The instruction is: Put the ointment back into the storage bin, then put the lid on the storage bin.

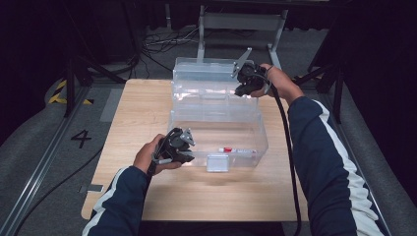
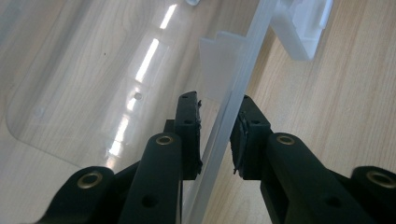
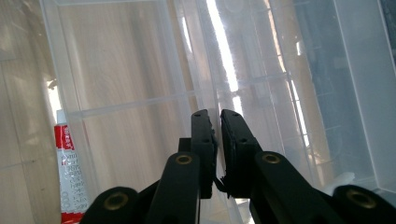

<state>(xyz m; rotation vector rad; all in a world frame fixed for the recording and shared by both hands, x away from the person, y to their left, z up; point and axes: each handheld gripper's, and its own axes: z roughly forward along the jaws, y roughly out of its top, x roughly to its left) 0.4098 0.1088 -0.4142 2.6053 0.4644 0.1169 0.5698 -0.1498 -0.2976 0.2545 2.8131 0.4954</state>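
From the high view, a clear plastic box (image 1: 219, 135) stands on the wooden table (image 1: 147, 196), its hinged lid (image 1: 209, 81) raised at the far side. The left gripper (image 1: 183, 149) is at the box's near left corner, held in the person's left hand (image 1: 150, 157). The right gripper (image 1: 244, 84) is at the upper right edge of the lid, held in the right hand (image 1: 280, 81). Inside the box a small white tube (image 1: 236, 150) with a red end lies on the floor, close to the front wall. A pale latch (image 1: 217, 162) sits on the outside of that wall. How the jaws stand cannot be told from this far off.

The left gripper view brings its jaws close. The left gripper (image 2: 217, 135) straddles the box's thin wall (image 2: 233, 100), one pad inside and one outside. The inner pad lies against the plastic, while a narrow slit remains by the outer one, so the claw is nearly closed on the wall. The white latch (image 2: 301, 25) shows beyond on the outer side.

The right gripper view shows the right gripper (image 3: 217, 142) with its pads almost together, pinching a clear upright edge (image 3: 215, 100) of the lid between them. The tube (image 3: 70, 177) appears at the lower left, seen through the plastic, with its red band and printed lettering plain, which the high view is too distant to give.
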